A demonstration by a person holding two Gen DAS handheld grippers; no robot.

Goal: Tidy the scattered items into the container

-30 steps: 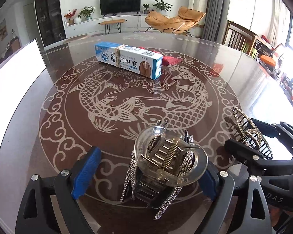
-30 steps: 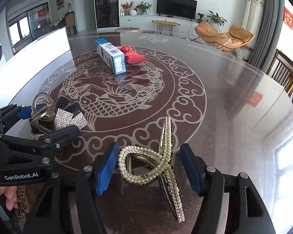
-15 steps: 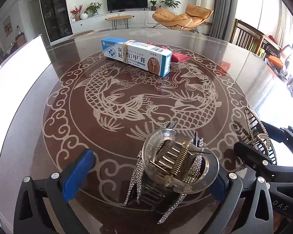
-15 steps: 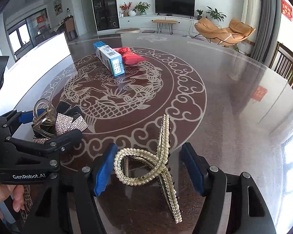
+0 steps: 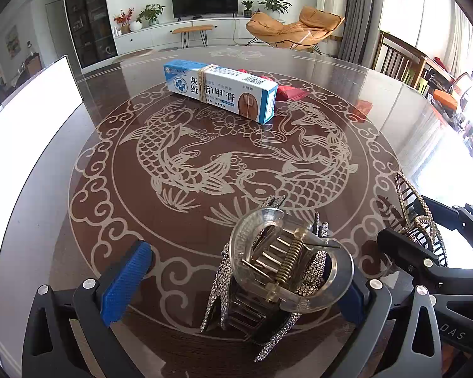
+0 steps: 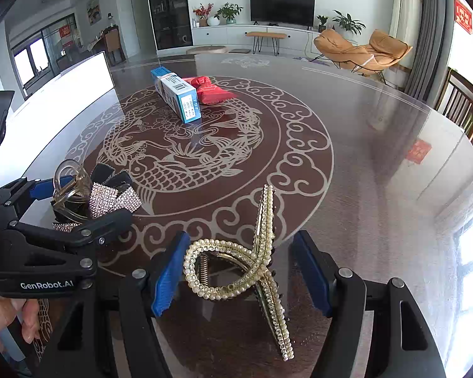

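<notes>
The left gripper [image 5: 236, 286] is hovering over the round, dark brown glass-covered tabletop [image 5: 347, 94] with its blue-padded fingers [image 5: 123, 280] spread wide, having just been opening. The clear plastic hair claw with rhinestone-studded wings [image 5: 280, 274] is resting on the tabletop between them, just beside the right-hand pad and well apart from the left-hand pad; contact with the right-hand pad cannot be told.

The right gripper [image 6: 239, 277] is standing beside it, its fingers [image 6: 168, 277] also set wide. The gold hair claw lined with pearl beads [image 6: 249, 267] is lying on the tabletop between them; its looped end is sitting just beside the left-hand pad, with a clear gap to the right-hand pad.

Near the far side of the fish-pattern inlay, a blue and white cardboard ointment box [image 5: 220, 89] bound with a rubber band is lying flat. A red foil packet [image 6: 211, 91] is lying just behind it. A white-walled container [image 6: 63, 94] is sitting along the left edge of the tabletop.
</notes>
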